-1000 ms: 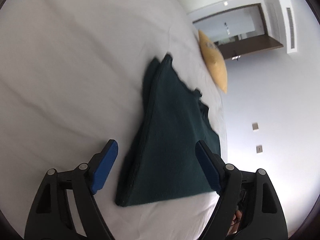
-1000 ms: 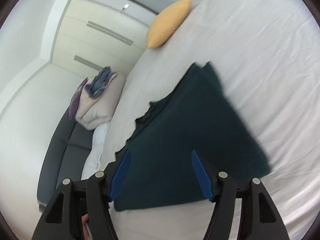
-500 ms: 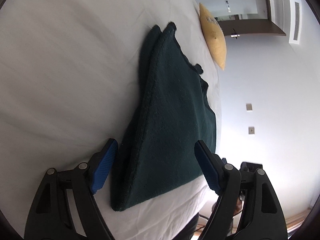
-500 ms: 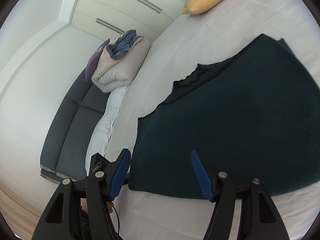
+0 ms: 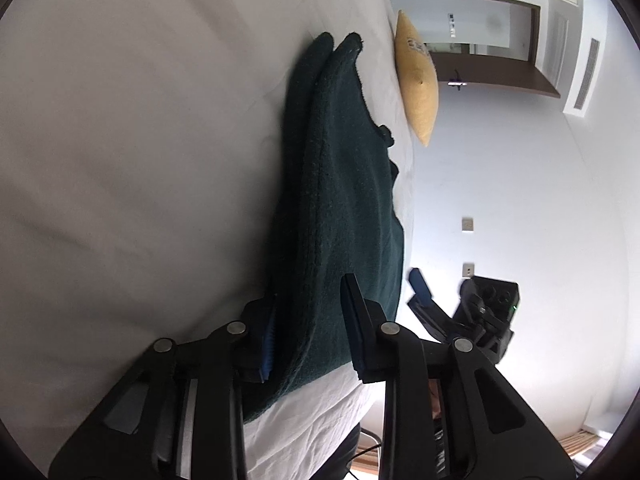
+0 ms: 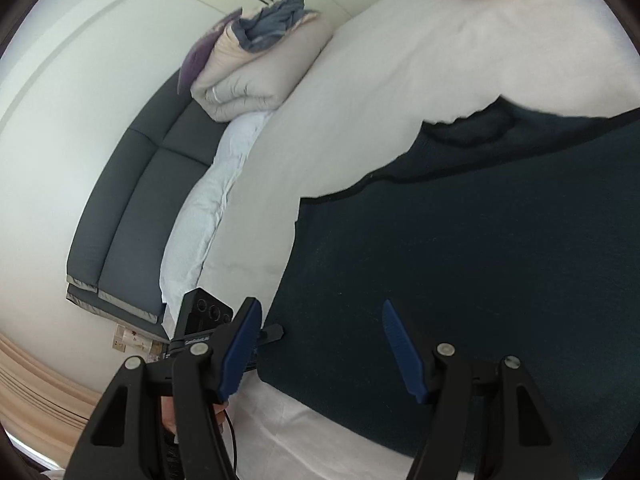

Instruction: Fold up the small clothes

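Dark green knit garment lies folded on my white bed, running up the frame's centre. My left gripper has just been closing and now pinches its near edge. My right gripper hangs open over the cloth at lower centre. Upper right, a yellow cushion.

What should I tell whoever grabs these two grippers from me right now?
Left gripper: jaws have just closed on the near corner of the dark green garment.
Right gripper: open, over the garment's other near corner, gripping nothing.
Garment lies folded double on the white bed, yellow pillow beyond.
Left: grip with the right, then fold again.
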Demonstrator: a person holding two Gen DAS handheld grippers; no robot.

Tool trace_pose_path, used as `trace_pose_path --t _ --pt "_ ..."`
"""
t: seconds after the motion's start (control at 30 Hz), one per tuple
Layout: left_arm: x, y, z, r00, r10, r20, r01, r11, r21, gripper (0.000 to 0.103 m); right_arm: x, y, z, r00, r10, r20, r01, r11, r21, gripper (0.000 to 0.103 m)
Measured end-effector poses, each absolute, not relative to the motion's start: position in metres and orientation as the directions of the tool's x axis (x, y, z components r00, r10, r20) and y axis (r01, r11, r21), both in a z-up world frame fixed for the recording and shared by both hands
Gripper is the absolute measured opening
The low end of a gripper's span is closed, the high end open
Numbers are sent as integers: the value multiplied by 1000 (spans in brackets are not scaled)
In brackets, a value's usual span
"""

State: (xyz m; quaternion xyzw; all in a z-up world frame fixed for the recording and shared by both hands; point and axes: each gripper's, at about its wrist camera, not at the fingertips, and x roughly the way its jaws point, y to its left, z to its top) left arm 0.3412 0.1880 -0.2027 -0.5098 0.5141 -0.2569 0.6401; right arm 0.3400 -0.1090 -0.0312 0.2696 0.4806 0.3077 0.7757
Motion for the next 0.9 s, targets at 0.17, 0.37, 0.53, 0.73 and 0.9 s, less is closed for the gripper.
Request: trace_pose_path --t 0.17,0.37,0.53,0.73,0.9 --pt "335 191 -193 368 -848 -382 -171 342 -924 11 364 -91 -57 274 763 -586 -173 638 750 67" --pt "333 185 -169 397 -829 -393 -135 371 -919 9 375 -101 -95 230 759 -609 -65 636 769 61" --pt "340 168 -146 413 -811 -415 -107 409 -906 8 370 -107 -94 224 776 -589 -82 618 782 61" --pt "350 129 -110 409 -791 -456 -38 484 -874 8 375 -128 -81 215 794 -569 -71 594 801 69" --pt "374 56 -76 376 -791 -483 47 537 -843 8 386 -165 -78 235 839 -491 -35 512 858 69"
